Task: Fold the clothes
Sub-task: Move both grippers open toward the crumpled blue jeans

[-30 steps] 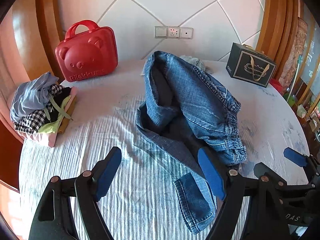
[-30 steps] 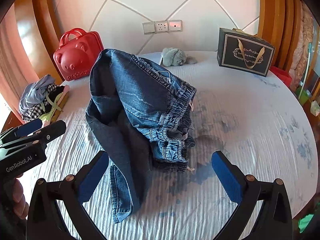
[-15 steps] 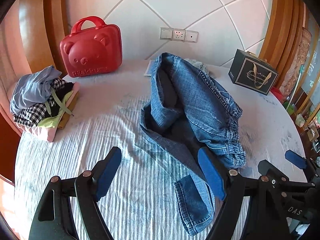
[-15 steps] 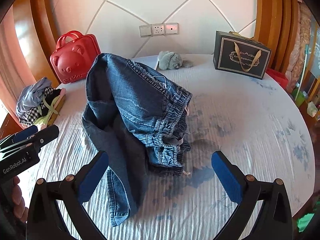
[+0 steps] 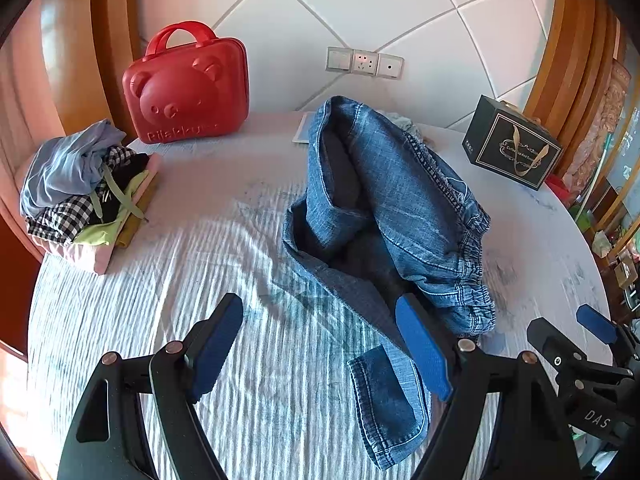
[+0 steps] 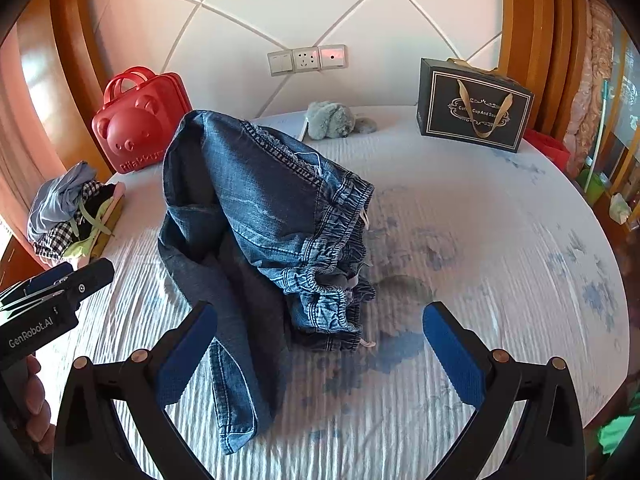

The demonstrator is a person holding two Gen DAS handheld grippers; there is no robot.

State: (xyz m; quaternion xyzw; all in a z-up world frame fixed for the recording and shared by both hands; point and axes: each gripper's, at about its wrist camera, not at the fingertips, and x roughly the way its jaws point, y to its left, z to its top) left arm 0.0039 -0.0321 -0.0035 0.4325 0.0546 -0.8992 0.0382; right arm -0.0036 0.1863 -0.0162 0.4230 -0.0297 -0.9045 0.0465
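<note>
The jeans (image 5: 392, 216) looked thick and floppy; both the left gripper (image 5: 320, 354) and right gripper (image 6: 320, 354) hung wide apart, so the stretchy waistband (image 6: 340, 248) seemed best to grab.

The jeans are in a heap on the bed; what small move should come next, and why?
Probably bring the left gripper down on the loose leg end to pull it straight: the jeans lie crumpled, and both grippers are open and empty.

Home bedroom. Round bed (image 6: 500, 240) with ribbed white cover, padded white headboard (image 6: 320, 0) with wall sockets (image 6: 306, 59), wood surround. Red bear suitcase (image 5: 186, 88), clothes pile (image 5: 80, 188), plush toy (image 6: 330, 120), black gift bag (image 6: 474, 108).
</note>
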